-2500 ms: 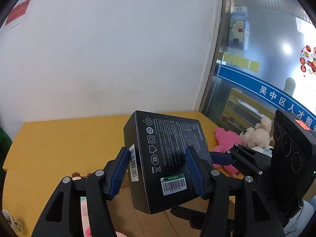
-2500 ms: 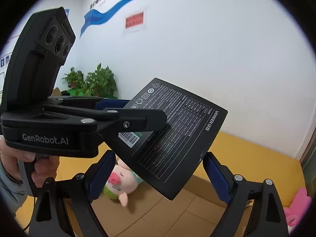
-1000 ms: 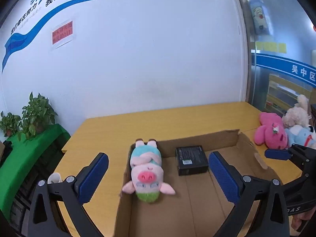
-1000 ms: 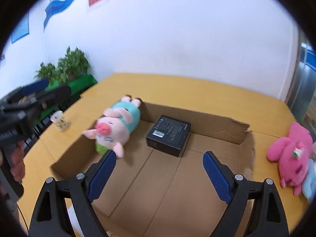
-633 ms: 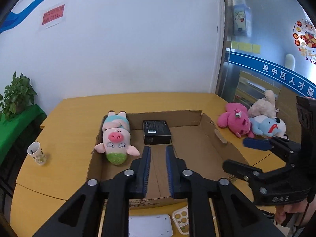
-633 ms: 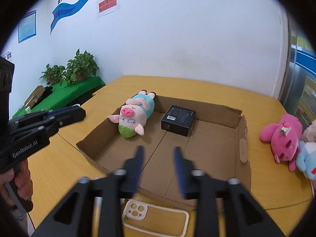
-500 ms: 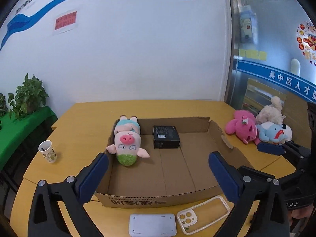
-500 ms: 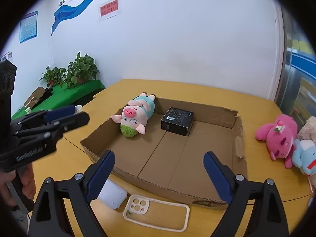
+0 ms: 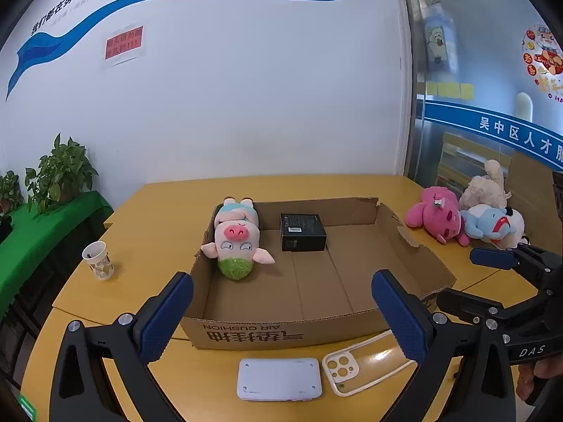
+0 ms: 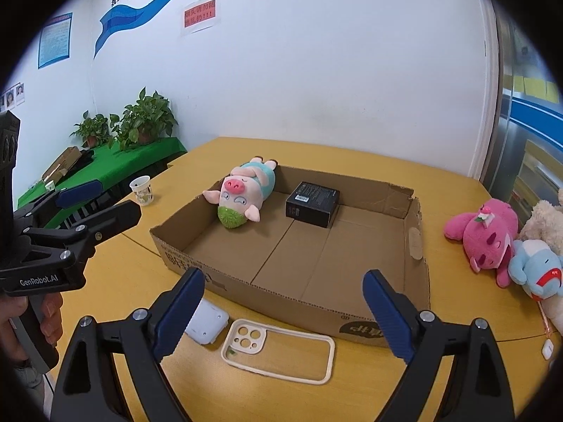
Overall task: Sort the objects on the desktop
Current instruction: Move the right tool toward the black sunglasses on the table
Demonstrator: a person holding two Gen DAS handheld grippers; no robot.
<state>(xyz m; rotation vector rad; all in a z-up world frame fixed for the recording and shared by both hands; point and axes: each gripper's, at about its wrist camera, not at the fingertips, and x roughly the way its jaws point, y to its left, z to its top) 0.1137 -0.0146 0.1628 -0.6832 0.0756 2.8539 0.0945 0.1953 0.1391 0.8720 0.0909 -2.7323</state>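
A: Now, from the grippers outward: how do they stand, and what lies nearest?

B: Left gripper (image 9: 281,311) and right gripper (image 10: 283,307) both spread wide, nothing between the pads. Just ahead of and below both, on the yellow table (image 9: 158,211), lie a white flat device (image 9: 279,379) and a clear phone case (image 10: 278,355), touching or nearly so, in front of the near wall of the cardboard box (image 9: 278,334).

A: Which gripper is nearer which?

B: In my judgement, the device lies toward the left gripper's side and the case toward the right one's. The case's long axis runs roughly across the right gripper's view, camera cut-out toward the device; closing across its narrow width would suit.

A: And the count?

B: Inside the box: one pig plush (image 9: 236,237), lying against the left wall, and one black box (image 9: 302,232) beside it near the far wall. Outside, to the right on the table: a heap of plush toys, one pink plush (image 10: 487,235), one blue plush (image 10: 536,269) and at least one cream plush (image 9: 484,184). One paper cup (image 9: 98,260) stands well apart on the left. Two flat items are still unsorted in front.
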